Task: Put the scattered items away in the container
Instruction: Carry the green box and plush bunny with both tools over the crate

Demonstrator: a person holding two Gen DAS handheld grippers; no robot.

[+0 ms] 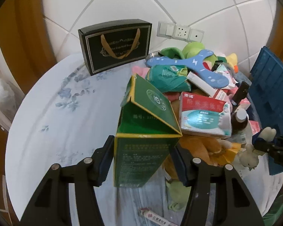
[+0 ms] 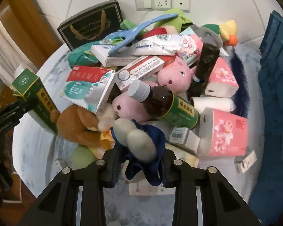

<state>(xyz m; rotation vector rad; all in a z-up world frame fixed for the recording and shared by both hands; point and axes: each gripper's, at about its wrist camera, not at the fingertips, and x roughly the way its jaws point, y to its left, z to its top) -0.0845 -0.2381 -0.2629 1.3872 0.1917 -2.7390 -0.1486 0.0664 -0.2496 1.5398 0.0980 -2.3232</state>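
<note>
Clutter heaped on a round table (image 1: 47,131) with a pale floral cloth, against a tiled wall. Left gripper (image 1: 141,162) clamped on a tall green carton (image 1: 141,150), top flaps open, at the pile's left edge. Right gripper (image 2: 139,162) closed on a white plush toy (image 2: 137,141) in blue cloth, at the pile's near edge. Behind it: brown bottle (image 2: 160,103) on its side, pink plush (image 2: 175,75), pink tissue packs (image 2: 228,133), red-and-teal medicine box (image 2: 88,86). Black gift box (image 1: 116,45) upright at the table's far edge. Blue crate (image 1: 273,98), possibly the container, at the right edge; blurred there.
</note>
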